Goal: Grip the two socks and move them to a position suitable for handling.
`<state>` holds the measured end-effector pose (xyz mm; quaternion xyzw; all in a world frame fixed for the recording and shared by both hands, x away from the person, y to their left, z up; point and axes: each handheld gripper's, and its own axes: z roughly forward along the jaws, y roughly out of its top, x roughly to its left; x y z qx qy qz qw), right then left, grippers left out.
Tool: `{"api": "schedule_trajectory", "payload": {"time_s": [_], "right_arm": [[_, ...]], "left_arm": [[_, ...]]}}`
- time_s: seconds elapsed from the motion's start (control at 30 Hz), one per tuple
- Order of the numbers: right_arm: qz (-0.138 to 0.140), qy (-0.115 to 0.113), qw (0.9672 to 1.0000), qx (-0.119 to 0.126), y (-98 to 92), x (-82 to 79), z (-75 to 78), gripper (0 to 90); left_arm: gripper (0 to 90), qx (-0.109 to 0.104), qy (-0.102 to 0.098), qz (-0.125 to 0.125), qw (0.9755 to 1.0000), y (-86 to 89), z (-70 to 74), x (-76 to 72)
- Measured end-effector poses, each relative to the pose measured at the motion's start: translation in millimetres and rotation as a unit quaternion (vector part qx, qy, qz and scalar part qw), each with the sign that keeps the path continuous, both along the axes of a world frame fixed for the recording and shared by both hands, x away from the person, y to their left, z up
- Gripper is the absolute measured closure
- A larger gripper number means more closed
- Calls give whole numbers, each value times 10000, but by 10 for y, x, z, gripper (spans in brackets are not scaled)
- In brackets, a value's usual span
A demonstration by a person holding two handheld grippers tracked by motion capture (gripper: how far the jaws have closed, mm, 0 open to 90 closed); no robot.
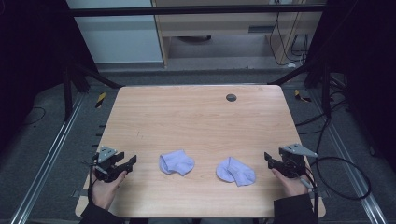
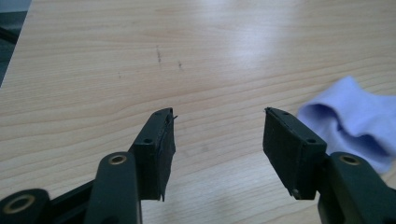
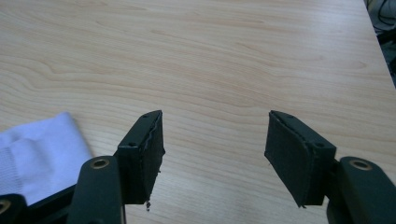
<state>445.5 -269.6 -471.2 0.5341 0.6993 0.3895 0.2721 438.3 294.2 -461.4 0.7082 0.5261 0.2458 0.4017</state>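
Note:
Two small lavender socks lie on the wooden table [image 1: 196,116] near its front edge. The left sock [image 1: 176,163] is crumpled with its cuff open; it reappears at the right edge of the left gripper view as the sock [image 2: 355,121]. The right sock [image 1: 236,171] lies flat, and its ribbed end [image 3: 37,149] sits low on the left of the right gripper view. My left gripper [image 1: 131,162] rests at the table's left front, open and empty, left of the left sock. My right gripper [image 1: 268,157] is at the right front, open and empty, right of the other sock.
A dark round cable hole [image 1: 231,97] sits near the table's far edge. Black frame bars and cables [image 1: 341,163] surround the table. Bare wood [image 2: 196,56] lies ahead of both grippers.

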Motion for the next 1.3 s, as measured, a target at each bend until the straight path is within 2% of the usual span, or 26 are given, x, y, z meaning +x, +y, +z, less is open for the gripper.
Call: {"api": "schedule_trajectory", "payload": {"time_s": [0.27,0.47,0.57,0.9,1.3], "right_arm": [[429,-42,9991,-63,167,-58,93,394],[731,76,9972,-120,295,-91,154,400],[870,90,9960,-195,341,-97,174,400],[1081,50,9940,-147,439,-85,239,399],[1442,97,9890,-311,574,-146,232,435]], "left_arm": [[434,-67,-49,-204,9998,-178,50,-107],[423,-86,-81,-367,9993,-303,76,-134],[418,-74,-86,-419,9991,-367,82,-110],[411,-24,-162,-626,9979,-621,151,-18],[437,-2,-277,-1026,9943,-1092,204,49]]}}
